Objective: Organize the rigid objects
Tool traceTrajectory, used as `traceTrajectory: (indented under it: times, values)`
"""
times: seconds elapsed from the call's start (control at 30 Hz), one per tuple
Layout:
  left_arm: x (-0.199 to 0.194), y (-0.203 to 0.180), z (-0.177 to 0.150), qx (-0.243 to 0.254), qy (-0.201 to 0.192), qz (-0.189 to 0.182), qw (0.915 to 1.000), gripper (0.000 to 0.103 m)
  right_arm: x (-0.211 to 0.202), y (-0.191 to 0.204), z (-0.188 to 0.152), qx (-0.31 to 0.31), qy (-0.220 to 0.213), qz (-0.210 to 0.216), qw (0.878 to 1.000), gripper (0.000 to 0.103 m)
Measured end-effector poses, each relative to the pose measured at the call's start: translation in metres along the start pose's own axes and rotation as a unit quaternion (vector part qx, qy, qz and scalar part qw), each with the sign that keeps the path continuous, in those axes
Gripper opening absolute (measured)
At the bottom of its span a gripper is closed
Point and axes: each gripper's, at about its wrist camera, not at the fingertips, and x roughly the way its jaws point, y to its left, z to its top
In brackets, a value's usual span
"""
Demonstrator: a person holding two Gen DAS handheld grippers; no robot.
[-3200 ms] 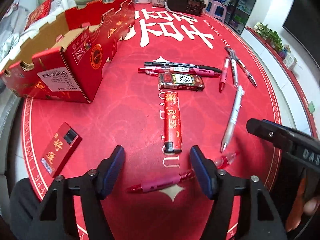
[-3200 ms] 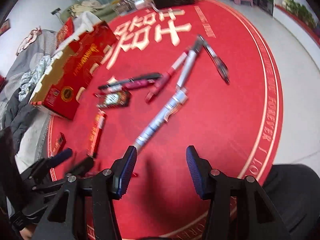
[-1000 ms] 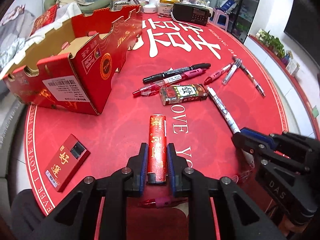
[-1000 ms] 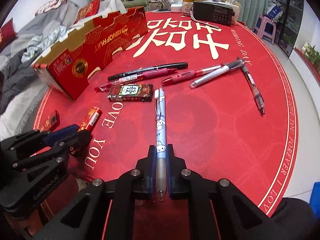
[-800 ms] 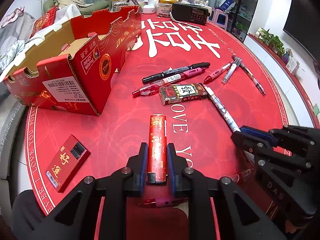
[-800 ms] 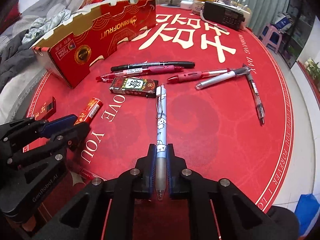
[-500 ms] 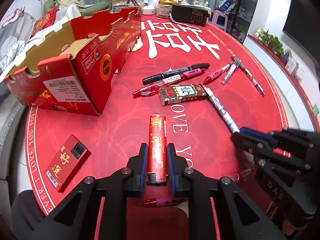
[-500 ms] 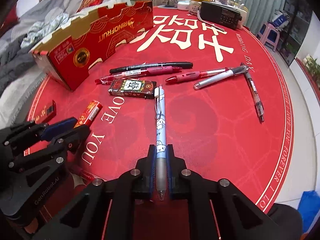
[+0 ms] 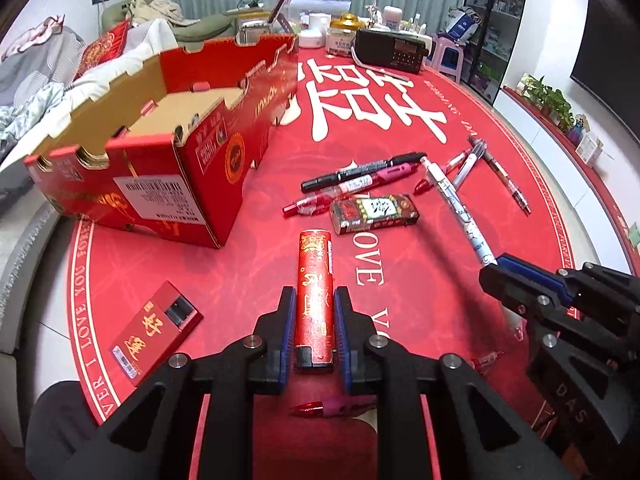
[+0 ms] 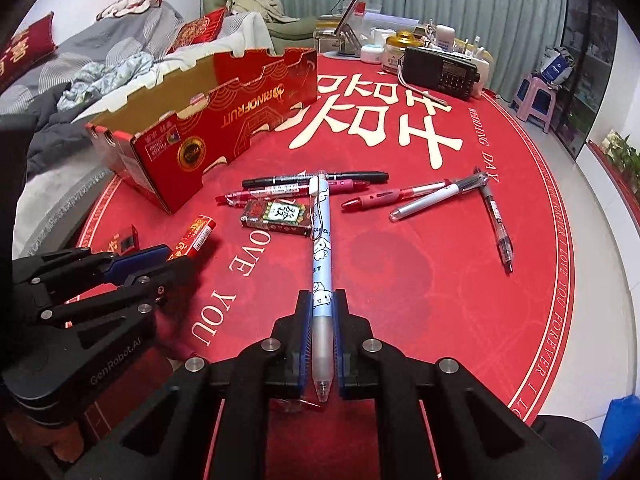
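Note:
My left gripper (image 9: 314,298) is shut on a red lighter (image 9: 315,280) and holds it above the red table mat. My right gripper (image 10: 321,300) is shut on a light-blue cartoon pen (image 10: 321,240), lifted off the mat; that pen also shows in the left wrist view (image 9: 456,208). The open red cardboard box (image 9: 168,128) stands at the left. On the mat lie a black marker (image 9: 360,170), pink and red pens (image 9: 348,190), a small patterned box (image 9: 374,213), a silver pen (image 10: 436,196), a clear pen (image 10: 498,222) and a flat red lighter (image 9: 154,334).
A red pen (image 9: 332,404) lies under my left gripper near the mat's front edge. A black radio (image 10: 440,72), jars and clutter stand at the far edge. A sofa with clothes (image 10: 100,68) is behind the box. The floor drops off at the right.
Since 3.2 s ago both grippers closed, the left on the red lighter, the right on the blue pen. Over the last second both have risen a little with their loads.

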Motion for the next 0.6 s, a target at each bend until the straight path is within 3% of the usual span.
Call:
traceTrajectory:
  times: [0.23,0.6]
  values:
    - [-0.021,-0.007,0.010,0.015,-0.037,0.014,0.9991,0.019,-0.013,0.002,0.007,0.009,-0.020,0.011,1.000,0.010]
    - [-0.044,0.009,0.037,-0.020,-0.055,0.029,0.9978,0.019,-0.032,0.012,0.032,0.008,-0.047,0.035,0.998,0.010]
